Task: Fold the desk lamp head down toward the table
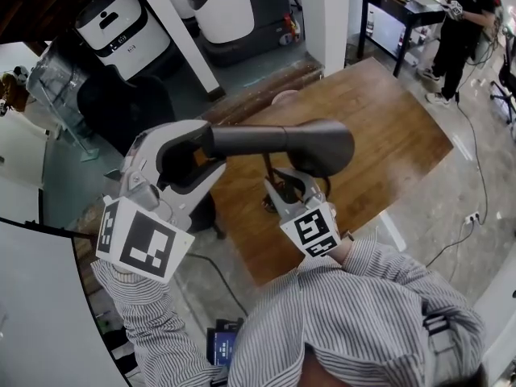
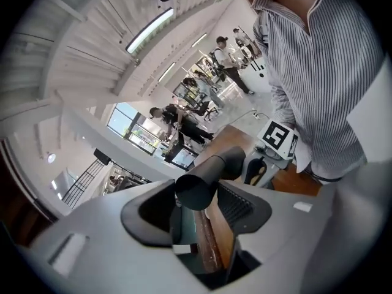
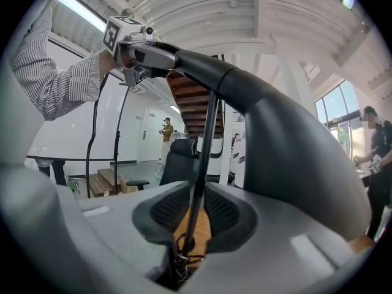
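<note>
The dark grey desk lamp head (image 1: 318, 147) lies about level above the wooden table (image 1: 387, 127). Its tube-shaped rear end (image 2: 205, 179) sits between the jaws of my left gripper (image 1: 211, 147), and both pads touch it. My right gripper (image 1: 282, 182) is lower and closer to me, shut on the thin black stem (image 1: 267, 168). In the right gripper view the stem (image 3: 205, 152) rises between the pads of the right gripper (image 3: 195, 216) to the lamp head (image 3: 288, 152), with the left gripper (image 3: 138, 48) at its far end. Coiled wire shows at the stem's foot (image 3: 180, 250).
A black chair (image 1: 129, 103) and white machines (image 1: 121, 27) stand to the far left. A black desk (image 1: 399, 10) and a standing person (image 1: 463, 22) are at the far right. A cable (image 1: 476, 160) runs over the floor right of the table.
</note>
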### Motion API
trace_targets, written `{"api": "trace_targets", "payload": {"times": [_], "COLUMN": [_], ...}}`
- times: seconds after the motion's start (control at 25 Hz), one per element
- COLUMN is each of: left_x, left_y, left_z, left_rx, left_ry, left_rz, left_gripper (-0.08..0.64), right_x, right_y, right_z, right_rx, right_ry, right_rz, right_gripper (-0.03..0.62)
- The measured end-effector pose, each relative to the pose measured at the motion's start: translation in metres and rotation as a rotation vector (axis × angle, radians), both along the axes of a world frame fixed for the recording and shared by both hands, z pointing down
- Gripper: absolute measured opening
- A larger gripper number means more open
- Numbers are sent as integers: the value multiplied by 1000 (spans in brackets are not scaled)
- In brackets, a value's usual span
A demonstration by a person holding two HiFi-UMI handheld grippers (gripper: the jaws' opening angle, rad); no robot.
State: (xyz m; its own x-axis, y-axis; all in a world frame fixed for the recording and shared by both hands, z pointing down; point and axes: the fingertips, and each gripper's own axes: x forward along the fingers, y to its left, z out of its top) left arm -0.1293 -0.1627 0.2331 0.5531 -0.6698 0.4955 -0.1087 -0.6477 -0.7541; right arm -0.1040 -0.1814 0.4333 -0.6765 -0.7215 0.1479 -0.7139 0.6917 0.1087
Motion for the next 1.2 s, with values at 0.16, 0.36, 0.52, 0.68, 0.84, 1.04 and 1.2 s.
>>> {"api": "trace_targets", "payload": {"times": [0.16, 0.36, 0.52, 0.68, 0.84, 1.04, 1.2], "left_x": [-6, -35, -53, -38, 0, 45, 59], "left_y": [1, 5, 21, 35, 40, 44, 42], "left_z": [-5, 10, 48, 111, 170, 200, 199], "left_rx": [59, 143, 95, -70, -223, -347, -370], "left_ry": [207, 469, 686, 894, 1012, 1001, 1041], "left_rz": [-64, -262, -365, -424, -426, -405, -391], "left_gripper": [225, 225, 222, 156, 86, 50, 6], "right_x": [3, 15, 27, 36, 45, 53, 55], "right_y": [12, 35, 45, 49, 48, 51, 55], "right_z": [-11, -24, -23, -15, -12, -7, -2], "right_rx": [42, 55, 13, -40, -65, -90, -116], "right_ry": [0, -67, -117, -148, -172, -165, -156], "right_rz": [-38, -137, -196, -231, -230, -233, -250], "right_gripper": [64, 63, 33, 2, 2, 2, 1]}}
